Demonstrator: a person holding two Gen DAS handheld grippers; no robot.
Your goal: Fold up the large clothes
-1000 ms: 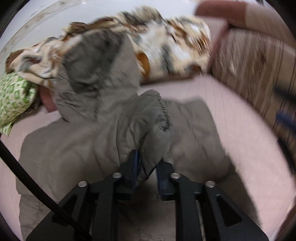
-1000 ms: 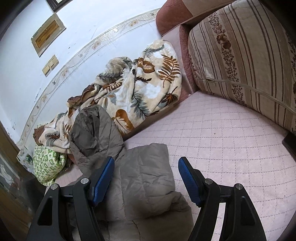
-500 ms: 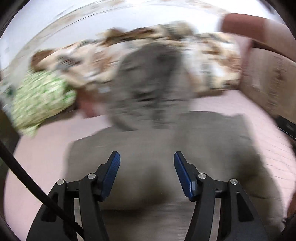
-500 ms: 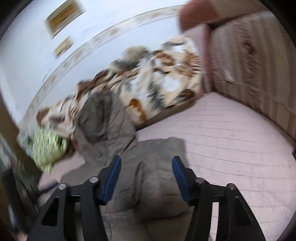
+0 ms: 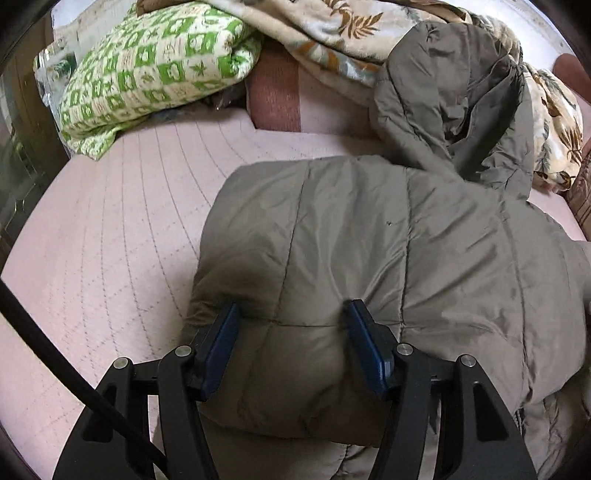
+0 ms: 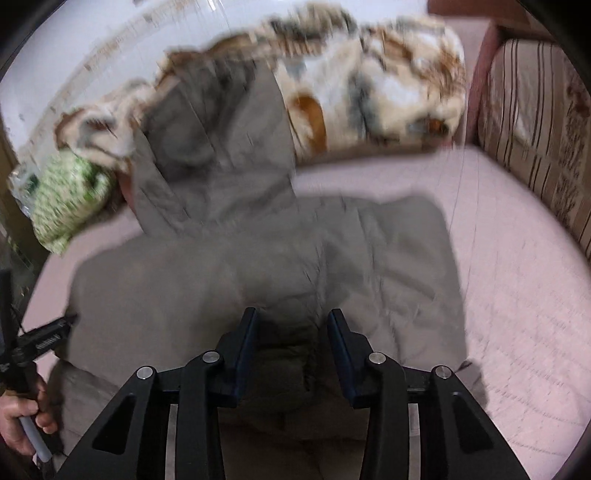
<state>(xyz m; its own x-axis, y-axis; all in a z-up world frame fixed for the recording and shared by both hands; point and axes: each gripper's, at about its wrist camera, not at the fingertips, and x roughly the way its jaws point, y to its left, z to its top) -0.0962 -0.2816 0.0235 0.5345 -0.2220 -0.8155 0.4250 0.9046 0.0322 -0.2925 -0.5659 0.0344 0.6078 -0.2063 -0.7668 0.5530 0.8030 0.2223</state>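
A grey-olive padded jacket (image 5: 388, 236) lies on the pink quilted bed cover (image 5: 110, 229), its hood (image 5: 454, 88) up against the bedding at the back. My left gripper (image 5: 291, 325) is open, its blue pads straddling a puffy folded edge at the jacket's left side. In the right wrist view the jacket (image 6: 229, 273) fills the middle, blurred. My right gripper (image 6: 291, 332) is open over a dark bunched fold near the jacket's middle. The left gripper's handle (image 6: 40, 339) and hand show at the left.
A green patterned pillow (image 5: 147, 70) and a leaf-print blanket (image 5: 332, 33) lie along the back wall. A striped sofa cushion (image 6: 539, 129) stands at the right. Bare pink cover (image 6: 517, 295) lies right of the jacket.
My left gripper let go of the jacket fold, opened and moved to the jacket's left edge. My right gripper moved left over the jacket's middle and narrowed somewhat.
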